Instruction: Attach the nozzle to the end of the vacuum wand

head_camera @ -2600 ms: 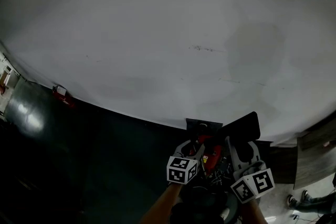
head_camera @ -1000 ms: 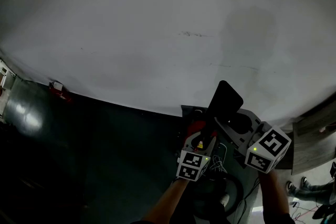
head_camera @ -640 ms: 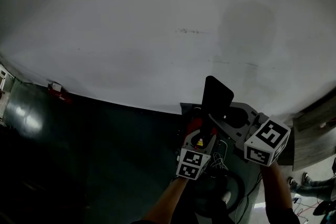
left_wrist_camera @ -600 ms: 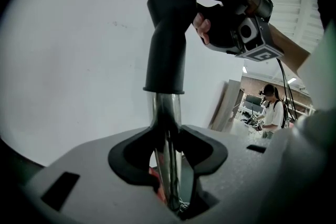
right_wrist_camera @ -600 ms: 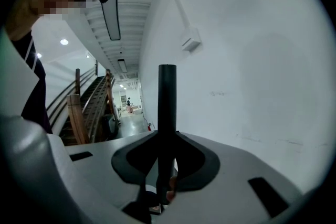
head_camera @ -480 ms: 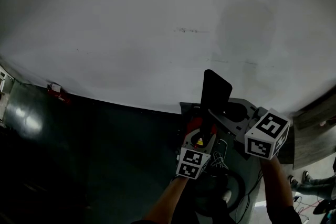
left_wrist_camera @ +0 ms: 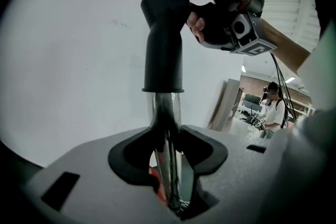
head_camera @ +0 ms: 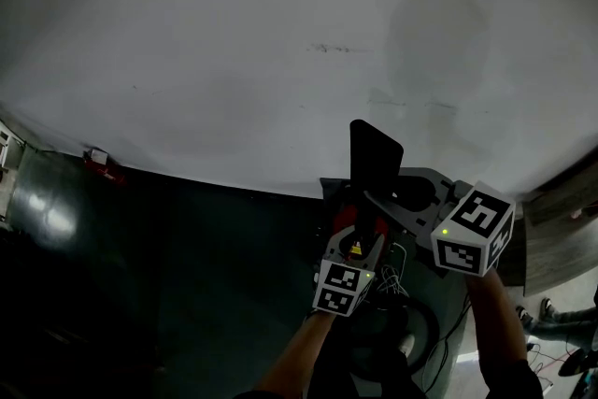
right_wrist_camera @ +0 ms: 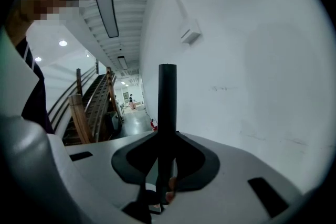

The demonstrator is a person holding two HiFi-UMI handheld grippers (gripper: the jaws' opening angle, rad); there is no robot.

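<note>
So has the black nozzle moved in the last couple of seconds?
Yes. The nozzle has tipped up and shifted left. Earlier it lay below the wall's dark patch; now it stands left of it.

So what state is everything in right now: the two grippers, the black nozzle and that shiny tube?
Vacuum wand: upright, gripped below its top end.
Nozzle: upright, collar sitting over the wand's top end; whether it is locked on cannot be told.
Left gripper: shut on the wand.
Right gripper: shut on the nozzle's upper part.
</note>
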